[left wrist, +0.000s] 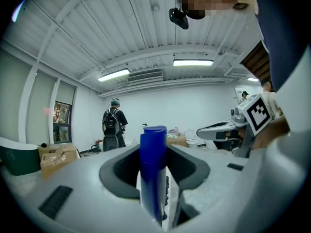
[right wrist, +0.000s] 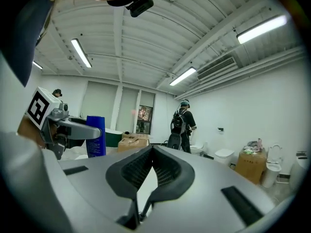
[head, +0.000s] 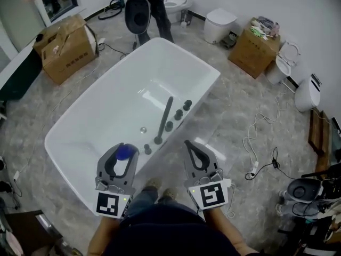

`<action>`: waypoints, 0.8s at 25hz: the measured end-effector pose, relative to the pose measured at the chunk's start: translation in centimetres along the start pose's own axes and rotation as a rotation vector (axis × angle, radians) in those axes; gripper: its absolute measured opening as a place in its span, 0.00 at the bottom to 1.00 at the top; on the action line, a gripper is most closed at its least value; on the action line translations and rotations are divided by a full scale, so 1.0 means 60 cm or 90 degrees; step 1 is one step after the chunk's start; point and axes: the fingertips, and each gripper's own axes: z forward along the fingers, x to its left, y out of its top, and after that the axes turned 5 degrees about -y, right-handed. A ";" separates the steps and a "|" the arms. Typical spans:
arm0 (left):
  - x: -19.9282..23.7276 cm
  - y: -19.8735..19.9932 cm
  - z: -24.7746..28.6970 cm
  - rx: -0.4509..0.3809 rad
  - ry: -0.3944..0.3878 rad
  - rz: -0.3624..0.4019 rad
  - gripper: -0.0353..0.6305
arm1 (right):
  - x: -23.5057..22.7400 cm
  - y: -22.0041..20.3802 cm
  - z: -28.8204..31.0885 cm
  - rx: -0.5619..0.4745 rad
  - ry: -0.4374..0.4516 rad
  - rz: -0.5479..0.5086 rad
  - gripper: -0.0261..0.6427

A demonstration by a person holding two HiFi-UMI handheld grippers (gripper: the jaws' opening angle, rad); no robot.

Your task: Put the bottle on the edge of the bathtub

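— How many grippers do we have in sight, and how do they stand?
— Two. The left gripper (head: 121, 149) pinches the one blue bottle (head: 126, 152) between its jaws, with the bottle upright and its cap rising above the pads; the right gripper (head: 189, 144) has its jaws pressed together with nothing between them.
— Where do we place the bottle?
— In the left gripper's grasp, up in the air; from the head view we see it over the near end of the single white bathtub (head: 90, 121), just inside the near rim; it does not stand on the rim.
— What do we count on the tub's edge?
— One long dark spout (head: 165, 116) and, as far as we can tell, four round dark knobs (head: 178, 114); they run in a row along the rim on the right of the head view.
— And around the tub?
— Two cardboard boxes (head: 64, 47), one at the far left and one at the far right; one person (head: 144, 4) standing past the tub's far end, back turned to us in both gripper views; one white cable (head: 249, 143) looped on the floor to the right; our two grippers sit side by side, apart from each other.
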 end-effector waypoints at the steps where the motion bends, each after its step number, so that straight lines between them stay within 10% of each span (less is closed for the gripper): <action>1: 0.008 -0.001 -0.009 0.003 0.014 0.000 0.29 | 0.010 0.001 0.007 -0.001 0.014 0.001 0.06; 11: 0.072 -0.038 -0.085 0.041 0.121 -0.024 0.29 | 0.092 0.002 0.071 0.002 0.108 0.009 0.06; 20: 0.072 -0.094 -0.080 0.069 0.106 -0.049 0.29 | 0.134 -0.031 0.105 0.033 0.141 0.008 0.06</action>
